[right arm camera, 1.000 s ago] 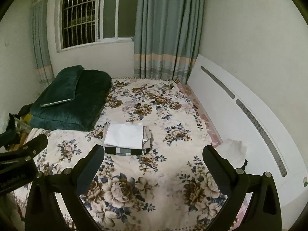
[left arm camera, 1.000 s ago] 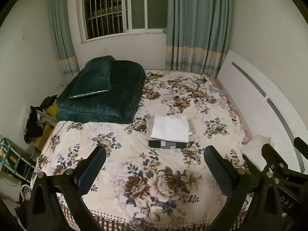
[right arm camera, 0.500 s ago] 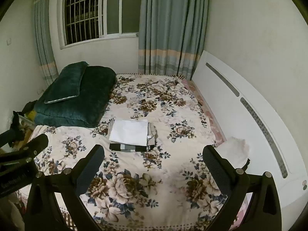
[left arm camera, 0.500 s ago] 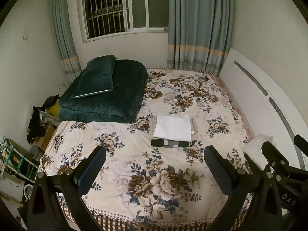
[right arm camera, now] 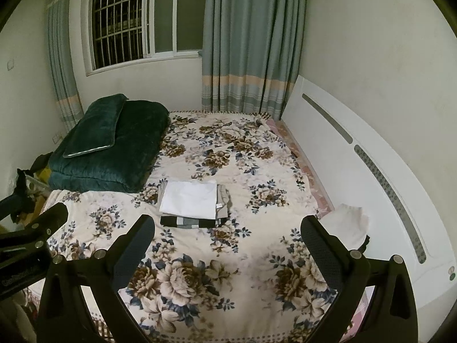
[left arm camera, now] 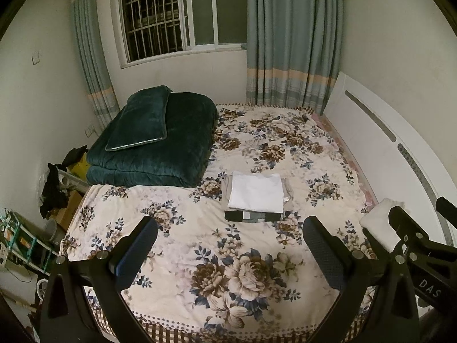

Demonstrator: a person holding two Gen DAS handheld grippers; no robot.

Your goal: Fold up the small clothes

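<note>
A stack of folded clothes [left arm camera: 256, 195] lies mid-bed on the floral bedspread [left arm camera: 228, 271]: a white piece on top, grey under it, a black-and-grey checked piece at the bottom. It also shows in the right wrist view [right arm camera: 190, 200]. My left gripper [left arm camera: 228, 253] is open and empty, well back from the stack over the bed's near edge. My right gripper [right arm camera: 228, 248] is open and empty, also back from the stack. A crumpled white garment [right arm camera: 347, 223] lies at the bed's right edge by the headboard, also seen in the left wrist view [left arm camera: 381, 223].
A folded dark green quilt with a pillow [left arm camera: 154, 140] fills the bed's far left corner. A white headboard [right arm camera: 357, 165] runs along the right. Clutter and a rack [left arm camera: 25, 243] stand on the floor at left. Window and curtains [left arm camera: 285, 43] are behind.
Both grippers have drawn back and risen from the bed, so the stack looks smaller and farther away. Both stay open and empty.
</note>
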